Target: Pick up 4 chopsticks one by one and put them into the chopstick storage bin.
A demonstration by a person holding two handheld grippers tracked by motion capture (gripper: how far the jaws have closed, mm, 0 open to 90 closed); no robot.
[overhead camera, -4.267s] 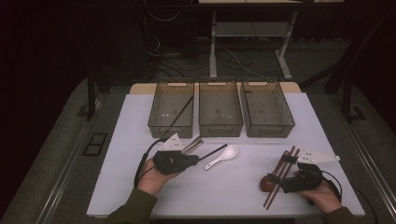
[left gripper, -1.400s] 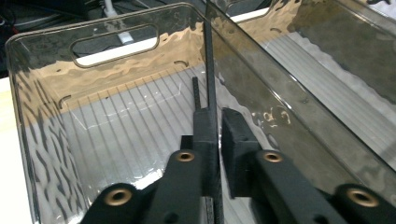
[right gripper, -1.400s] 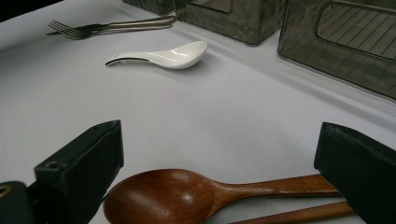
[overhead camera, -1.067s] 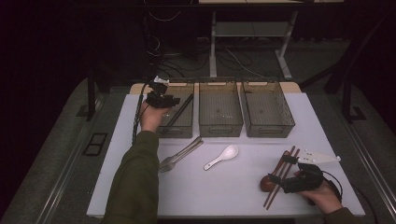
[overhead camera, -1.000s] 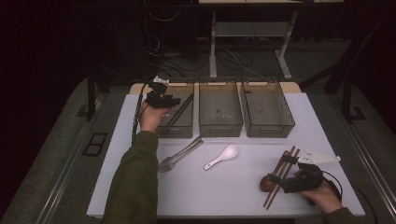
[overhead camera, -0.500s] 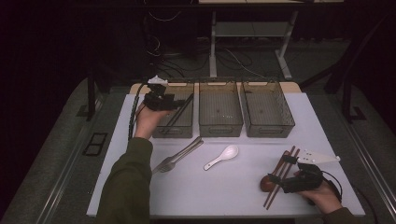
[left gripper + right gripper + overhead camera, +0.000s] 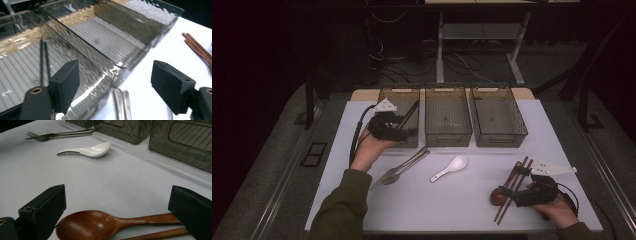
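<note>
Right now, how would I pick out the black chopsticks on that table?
Find the three bins in a row at the table's far edge. Take the left bin: the chopsticks lie inside it. Thin and black, they are unlike the brown chopsticks lying on the table.

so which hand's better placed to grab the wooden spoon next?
Right, probably. The right claw is open with the wooden spoon between its jaws; the left claw is away at the left bin.

The high view is dim and grainy; the white worktop is the one bright area, with the surroundings black from nine to three o'clock. The left gripper view shows glare on the clear bin wall, smeared by motion blur. The right gripper view's near fingers are soft.
</note>
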